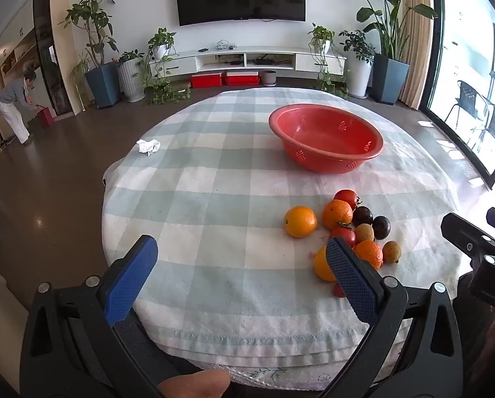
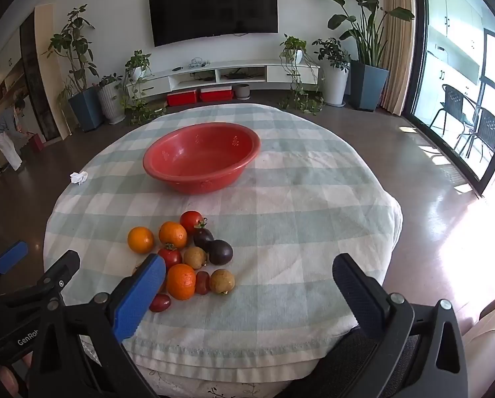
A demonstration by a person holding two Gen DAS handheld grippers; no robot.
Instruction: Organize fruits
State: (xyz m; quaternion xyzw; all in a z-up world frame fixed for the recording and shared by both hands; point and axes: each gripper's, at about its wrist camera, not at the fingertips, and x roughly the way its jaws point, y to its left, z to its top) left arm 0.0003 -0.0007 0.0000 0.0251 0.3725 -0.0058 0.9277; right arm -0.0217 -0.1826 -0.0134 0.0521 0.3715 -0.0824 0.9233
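sunlit living room, tv on the far wall, and a round desk under a checked cloth in front of me. both jaws are spread wide and grasping nothing: left gripper, right gripper. the fruit pile sits at the near edge, well apart from the empty red bowl behind it. i judge nothing is sorted yet; next i'd lower my right gripper over the nearest orange and close gently
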